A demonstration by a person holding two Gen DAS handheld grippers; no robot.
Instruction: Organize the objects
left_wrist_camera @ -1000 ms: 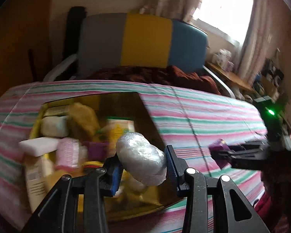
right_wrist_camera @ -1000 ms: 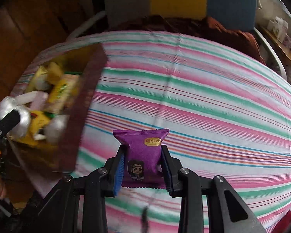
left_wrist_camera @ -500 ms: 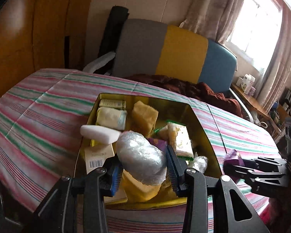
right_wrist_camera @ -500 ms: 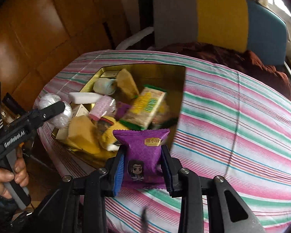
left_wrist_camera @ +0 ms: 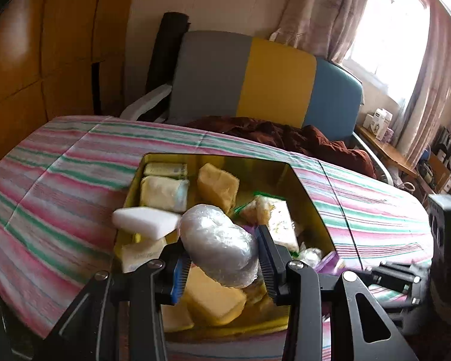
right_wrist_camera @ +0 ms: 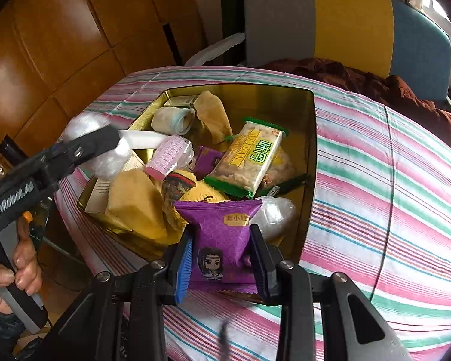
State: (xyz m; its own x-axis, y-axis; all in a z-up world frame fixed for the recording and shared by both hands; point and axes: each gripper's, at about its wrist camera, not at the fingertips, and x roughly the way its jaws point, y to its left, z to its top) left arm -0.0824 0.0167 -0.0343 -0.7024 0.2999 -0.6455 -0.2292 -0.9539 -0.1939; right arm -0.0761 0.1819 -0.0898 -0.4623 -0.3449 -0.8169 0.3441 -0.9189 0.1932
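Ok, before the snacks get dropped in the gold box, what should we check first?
1. Left hand-held gripper shut on the clear-wrapped bundle: ok.
2. Right hand-held gripper shut on the purple snack packet: ok.
3. Both loads are over the gold tin: ok.
4. Free space inside: not ok, the near end is piled high; only the far right corner looks bare.
5. Two grippers clear of each other: ok, apart at opposite sides.
6. Tin sits fully on the striped cloth: cannot tell, its near edge is hidden.
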